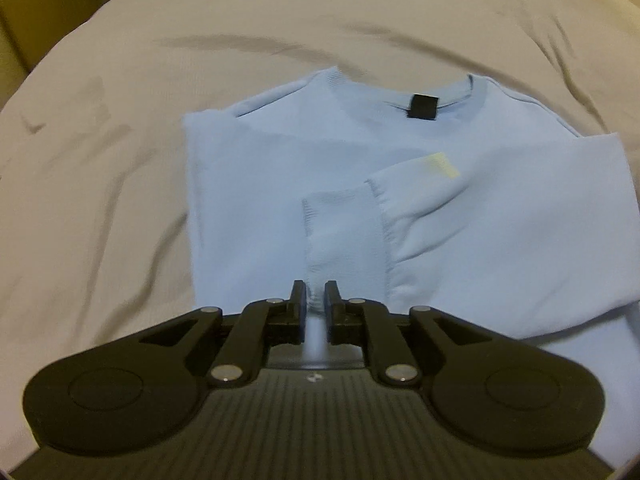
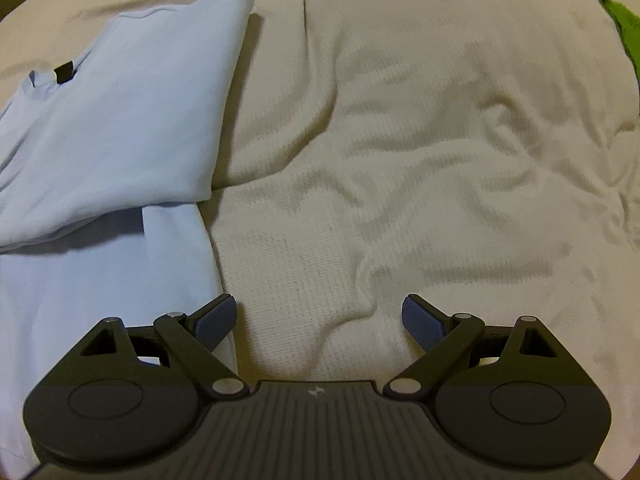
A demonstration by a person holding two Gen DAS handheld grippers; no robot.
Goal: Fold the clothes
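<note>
A light blue sweatshirt lies on the beige bed cover, collar away from me, a black label inside the neck. Both sleeves are folded across its body. My left gripper is shut on the ribbed cuff of one sleeve, a pinch of blue cloth showing between the pads. In the right wrist view the same sweatshirt fills the left side. My right gripper hangs open over the bare cover just right of the garment's edge, with nothing between its fingers.
The wrinkled, waffle-textured bed cover spreads wide to the right of the sweatshirt. A piece of green cloth shows at the far right edge. Furniture stands beyond the bed's far left corner.
</note>
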